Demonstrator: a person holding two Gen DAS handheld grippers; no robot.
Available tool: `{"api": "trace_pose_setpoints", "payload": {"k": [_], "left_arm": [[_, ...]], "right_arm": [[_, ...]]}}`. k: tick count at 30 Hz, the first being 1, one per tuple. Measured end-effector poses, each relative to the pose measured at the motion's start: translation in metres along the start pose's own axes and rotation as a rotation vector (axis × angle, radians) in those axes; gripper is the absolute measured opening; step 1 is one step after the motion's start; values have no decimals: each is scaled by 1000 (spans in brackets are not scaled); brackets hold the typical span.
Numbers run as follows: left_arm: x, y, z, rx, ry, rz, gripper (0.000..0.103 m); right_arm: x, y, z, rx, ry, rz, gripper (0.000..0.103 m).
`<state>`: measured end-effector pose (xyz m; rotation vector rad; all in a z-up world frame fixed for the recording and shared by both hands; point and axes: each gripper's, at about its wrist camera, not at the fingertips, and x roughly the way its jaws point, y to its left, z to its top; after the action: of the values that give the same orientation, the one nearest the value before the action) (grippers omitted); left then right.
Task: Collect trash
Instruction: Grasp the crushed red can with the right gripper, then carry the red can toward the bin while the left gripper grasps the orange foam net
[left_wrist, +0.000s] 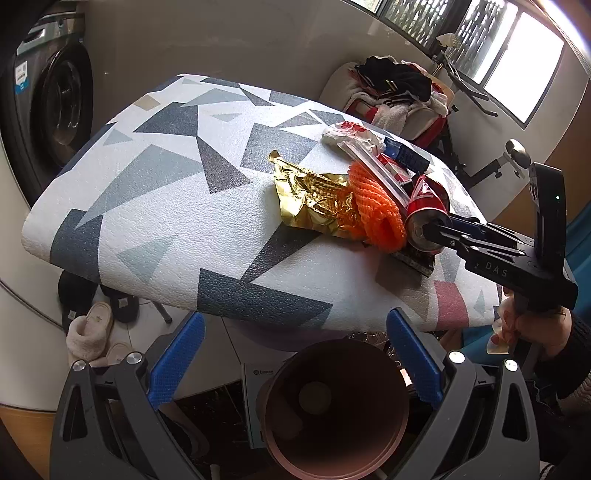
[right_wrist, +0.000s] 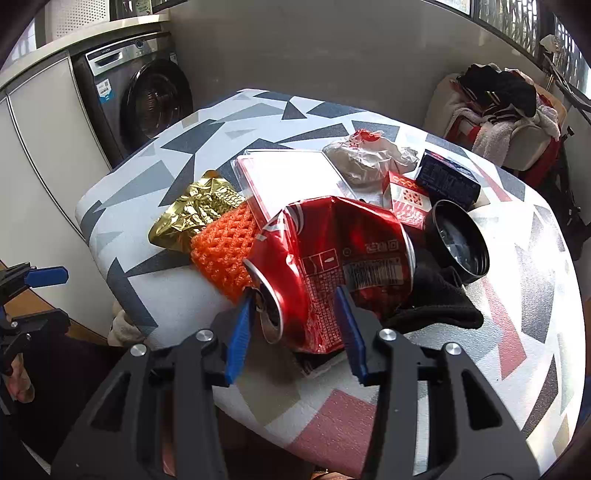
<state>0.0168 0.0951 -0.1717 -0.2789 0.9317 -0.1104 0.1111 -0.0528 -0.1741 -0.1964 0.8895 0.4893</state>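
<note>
A counter (right_wrist: 177, 306) covered in a white sheet printed with grey, dark blue and pink triangles carries a small heap of trash. At the middle of the heap lies one crushed red drink can (right_wrist: 332, 254) on its side, its open top facing the near left. The right claw (right_wrist: 295, 295) reaches over the counter's near edge, its two blue fingers (right_wrist: 240, 332) standing on either side of the can's near end; the left finger is at the can's rim and the right one against its printed side, but whether they press firmly cannot be told.

Touching the can's left side is one orange foam net (right_wrist: 221, 251), and beyond that one crumpled gold foil wrapper (right_wrist: 192, 218). Behind the can lies one clear plastic tray (right_wrist: 288, 177), then one crumpled white bag (right_wrist: 365, 155). To the can's right sit one black round lid (right_wrist: 458, 240), one red carton (right_wrist: 406, 199) and one dark blue box (right_wrist: 447, 181). One black cloth (right_wrist: 436, 302) lies under the can's right end.

The left claw (left_wrist: 295, 354) hangs below the counter's near edge, spread wide with nothing between its fingers, above one brown bin (left_wrist: 332, 413).
</note>
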Motion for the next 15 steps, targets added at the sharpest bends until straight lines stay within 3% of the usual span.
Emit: {"api": "trace_pose_setpoints", "payload": {"k": [3,5,6,15], "left_arm": [[1,-1,-1,0,3,-3,96],[2,0,-1,0,3,-5,96],[2,0,-1,0,3,-7,96],[3,1,9,-39,-19,-48,94]], "right_arm": [[4,3,0,-6,3,-18,46],[4,4,-1,-5,-2,7,32],[3,6,0,-14,-8,6,30],[-37,10,8,-53,-135,43,26]]}}
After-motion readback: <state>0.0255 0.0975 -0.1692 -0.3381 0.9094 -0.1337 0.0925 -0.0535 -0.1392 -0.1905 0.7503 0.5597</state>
